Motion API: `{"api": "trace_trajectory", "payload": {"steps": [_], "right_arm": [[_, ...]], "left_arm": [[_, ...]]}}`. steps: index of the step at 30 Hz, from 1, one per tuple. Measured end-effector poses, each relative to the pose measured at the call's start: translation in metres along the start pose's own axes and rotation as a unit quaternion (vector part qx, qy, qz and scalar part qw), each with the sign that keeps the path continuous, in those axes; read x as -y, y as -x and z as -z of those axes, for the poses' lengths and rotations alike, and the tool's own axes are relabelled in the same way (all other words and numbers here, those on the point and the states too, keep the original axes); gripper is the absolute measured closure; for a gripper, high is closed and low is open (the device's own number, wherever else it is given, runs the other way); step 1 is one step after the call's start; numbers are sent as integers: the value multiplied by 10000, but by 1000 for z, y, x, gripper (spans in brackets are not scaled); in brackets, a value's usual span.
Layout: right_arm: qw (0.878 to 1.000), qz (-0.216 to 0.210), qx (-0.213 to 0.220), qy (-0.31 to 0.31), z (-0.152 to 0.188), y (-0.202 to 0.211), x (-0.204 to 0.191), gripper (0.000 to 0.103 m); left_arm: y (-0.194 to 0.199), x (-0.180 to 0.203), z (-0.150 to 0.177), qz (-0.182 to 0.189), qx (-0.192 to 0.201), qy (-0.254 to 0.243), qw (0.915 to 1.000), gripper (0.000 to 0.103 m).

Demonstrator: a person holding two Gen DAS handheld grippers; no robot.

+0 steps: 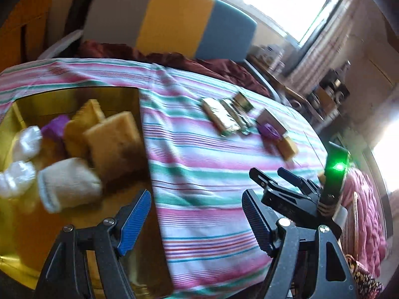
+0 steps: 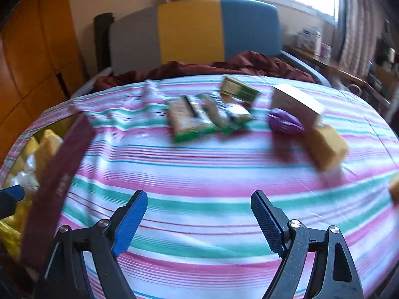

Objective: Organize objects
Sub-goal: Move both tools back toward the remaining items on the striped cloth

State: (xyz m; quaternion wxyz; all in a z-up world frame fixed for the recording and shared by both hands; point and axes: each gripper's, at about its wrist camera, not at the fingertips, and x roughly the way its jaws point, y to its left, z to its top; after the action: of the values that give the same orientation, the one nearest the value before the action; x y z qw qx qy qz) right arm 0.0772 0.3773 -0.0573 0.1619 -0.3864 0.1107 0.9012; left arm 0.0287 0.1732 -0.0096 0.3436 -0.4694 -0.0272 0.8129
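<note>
Snack packets (image 2: 199, 119), a purple ball (image 2: 284, 123), a sponge (image 2: 326, 147) and small boxes (image 2: 296, 104) lie on the far part of the striped bed sheet (image 2: 199, 174). At left, a gold box (image 1: 74, 97) holds sponges (image 1: 112, 137) and a rolled sock (image 1: 69, 184). Left claw (image 1: 197, 221) and right claw (image 2: 199, 221) are both released, grasping nothing.
</note>
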Motion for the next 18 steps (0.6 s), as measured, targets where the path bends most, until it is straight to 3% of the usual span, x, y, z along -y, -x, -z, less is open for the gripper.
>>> {"api": "trace_trajectory", "payload": {"steps": [7, 13, 18], "right_arm": [[9977, 525, 131, -411, 6, 7, 62, 17], [9890, 1204, 400, -766, -23, 3, 127, 15], [9874, 1303, 327, -835, -46, -18, 163, 13]], "left_arm": [[-24, 38, 7, 326, -320, -408, 9981, 26], [-38, 55, 15, 415, -514, -509, 9965, 26], [-49, 60, 19, 354, -678, -536, 9956, 26]]}}
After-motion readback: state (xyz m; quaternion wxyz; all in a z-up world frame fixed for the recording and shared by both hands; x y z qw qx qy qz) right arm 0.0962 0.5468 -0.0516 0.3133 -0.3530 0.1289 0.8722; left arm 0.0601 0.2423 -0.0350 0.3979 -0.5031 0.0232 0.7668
